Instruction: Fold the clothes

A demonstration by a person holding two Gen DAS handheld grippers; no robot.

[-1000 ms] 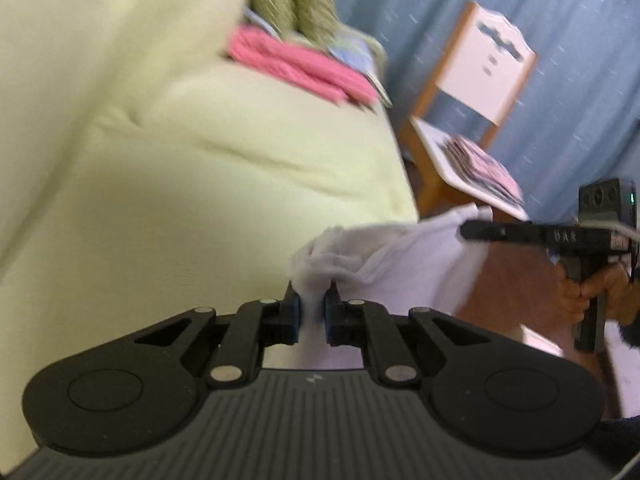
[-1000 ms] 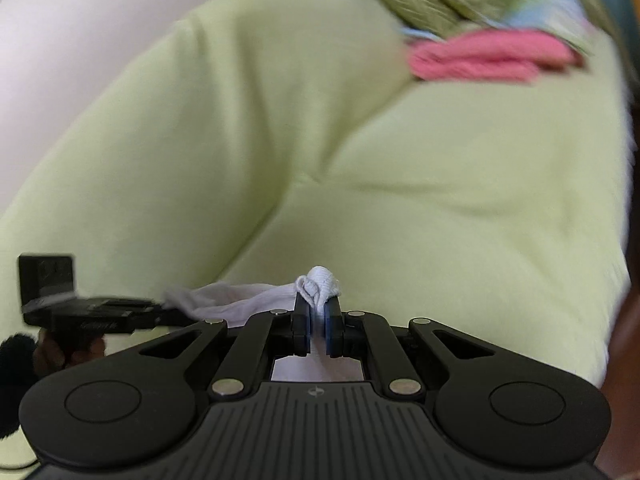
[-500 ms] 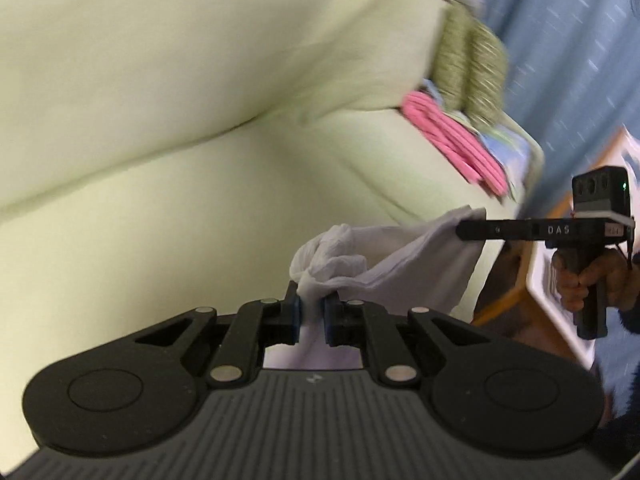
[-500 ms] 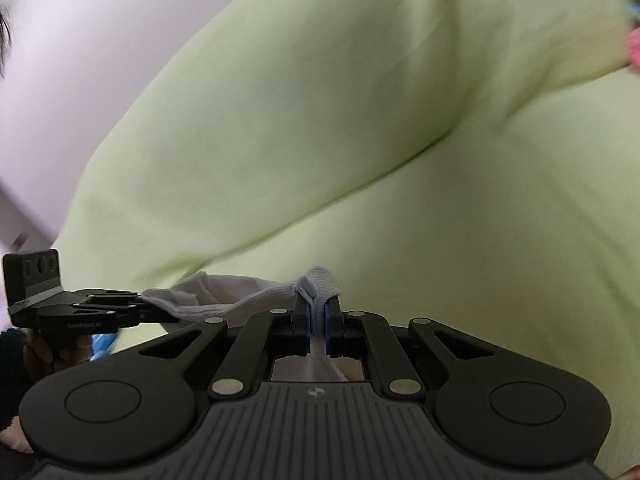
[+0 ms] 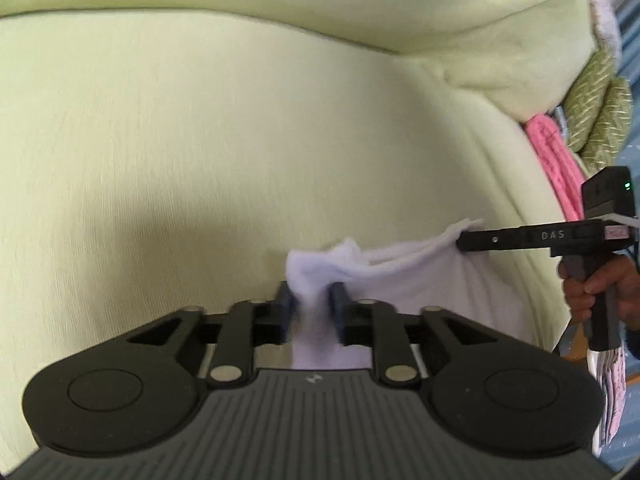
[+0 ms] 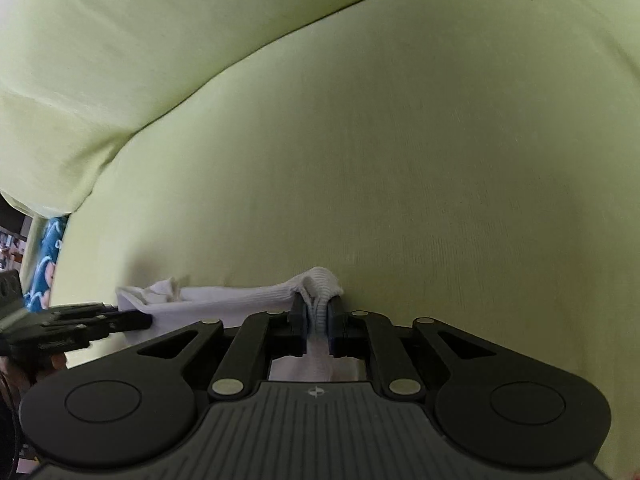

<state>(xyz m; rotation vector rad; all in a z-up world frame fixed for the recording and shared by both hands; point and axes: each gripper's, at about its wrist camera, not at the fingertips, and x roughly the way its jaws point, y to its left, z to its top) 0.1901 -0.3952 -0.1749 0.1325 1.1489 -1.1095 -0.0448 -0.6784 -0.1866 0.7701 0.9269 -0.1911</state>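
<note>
A white garment [image 5: 420, 276] hangs stretched between both grippers, low over the pale green sofa seat [image 5: 200, 140]. In the left wrist view my left gripper [image 5: 312, 304] has its jaws opening; a bunched corner of the cloth still sits loosely between the parted pads. My right gripper [image 5: 464, 236] grips the other corner at the right, with a hand [image 5: 600, 284] on its handle. In the right wrist view my right gripper [image 6: 317, 312] pinches a ribbed edge of the white garment [image 6: 240, 296], its jaws starting to open. My left gripper [image 6: 146, 322] shows at the far left.
Pink folded clothes [image 5: 556, 160] and a green patterned cushion [image 5: 600, 96] lie at the sofa's right end. The sofa backrest [image 6: 160, 40] rises behind the seat. A blue patterned cloth [image 6: 44, 264] shows past the sofa's left edge.
Both grippers swung in toward the sofa and came down close over the seat with the garment. The left jaws have parted noticeably, the right only slightly.
</note>
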